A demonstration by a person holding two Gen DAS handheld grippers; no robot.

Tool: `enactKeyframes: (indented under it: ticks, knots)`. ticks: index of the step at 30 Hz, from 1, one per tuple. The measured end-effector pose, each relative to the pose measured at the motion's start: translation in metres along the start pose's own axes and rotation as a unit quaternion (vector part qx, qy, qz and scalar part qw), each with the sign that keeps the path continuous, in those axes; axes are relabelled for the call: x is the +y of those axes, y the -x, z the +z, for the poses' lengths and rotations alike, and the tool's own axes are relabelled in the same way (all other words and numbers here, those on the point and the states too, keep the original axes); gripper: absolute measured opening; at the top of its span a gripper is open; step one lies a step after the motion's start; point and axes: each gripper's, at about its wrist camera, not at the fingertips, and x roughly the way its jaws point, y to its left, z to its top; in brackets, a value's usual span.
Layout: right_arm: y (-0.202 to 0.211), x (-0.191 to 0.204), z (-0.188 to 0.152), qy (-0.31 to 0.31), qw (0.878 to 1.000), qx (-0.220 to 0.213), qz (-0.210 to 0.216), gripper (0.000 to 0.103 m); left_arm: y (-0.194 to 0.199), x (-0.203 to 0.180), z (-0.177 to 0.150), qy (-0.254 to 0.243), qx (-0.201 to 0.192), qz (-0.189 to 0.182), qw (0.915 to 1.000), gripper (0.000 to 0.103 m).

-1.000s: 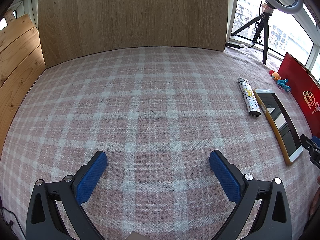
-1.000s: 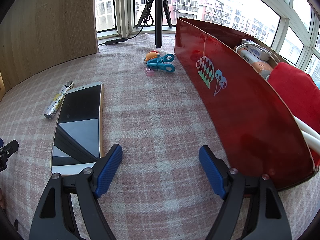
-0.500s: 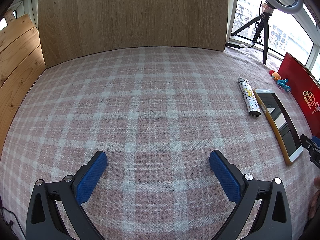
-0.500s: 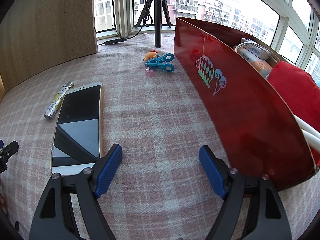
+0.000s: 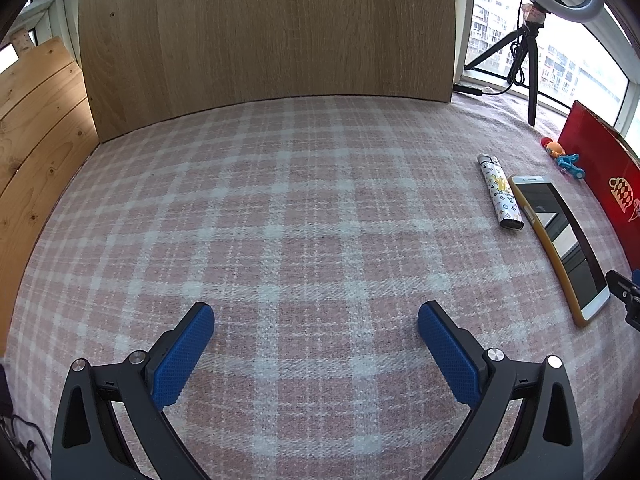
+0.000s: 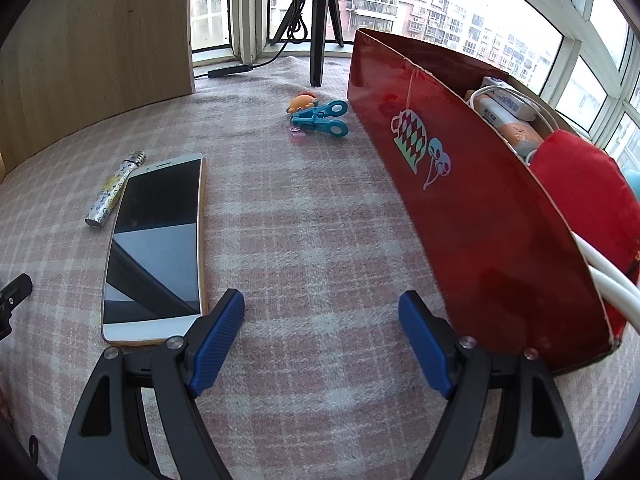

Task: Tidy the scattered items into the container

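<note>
Both tongs wide, empty. Phone [image 6: 154, 248] flat on tabletop, just left-front of right tongs [image 6: 322, 334], long axis pointing away; red container [image 6: 480, 216] at right edge. Right hand nearer; left tongs [image 5: 316, 354] well apart.

– how is the scene lit?
– daylight is admitted through the windows [image 6: 420, 4]; the sky is blown out. glare is seen on the phone screen [image 6: 156, 240].
– and the quality?
– sharp focus is kept; edges are bent and vignetted by the fisheye.

Pink plaid cloth [image 6: 320, 220], phone [image 6: 156, 248], lighter [image 6: 112, 192], blue clip [image 6: 320, 120], red box [image 6: 480, 208]
</note>
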Motion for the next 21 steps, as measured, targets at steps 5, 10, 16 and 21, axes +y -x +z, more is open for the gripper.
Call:
enactKeyframes:
  ticks: [5, 10, 16, 21]
  knots:
    - [0.004, -0.003, 0.0, -0.005, 1.0, 0.006, 0.009, 0.079, 0.017, 0.0, -0.001, -0.008, -0.017, -0.01, 0.9998, 0.102]
    - [0.016, 0.0, 0.004, 0.003, 1.0, -0.004, 0.011, 0.079, 0.038, 0.0, 0.006, -0.016, -0.034, -0.021, 0.9991, 0.102]
    - [0.031, 0.004, 0.011, 0.002, 0.999, -0.017, 0.032, 0.079, 0.064, 0.001, 0.01, -0.016, -0.055, -0.043, 0.9975, 0.102]
    - [0.052, 0.008, 0.017, 0.0, 0.998, -0.034, 0.056, 0.079, 0.081, -0.003, 0.012, -0.029, -0.062, -0.063, 0.9957, 0.102]
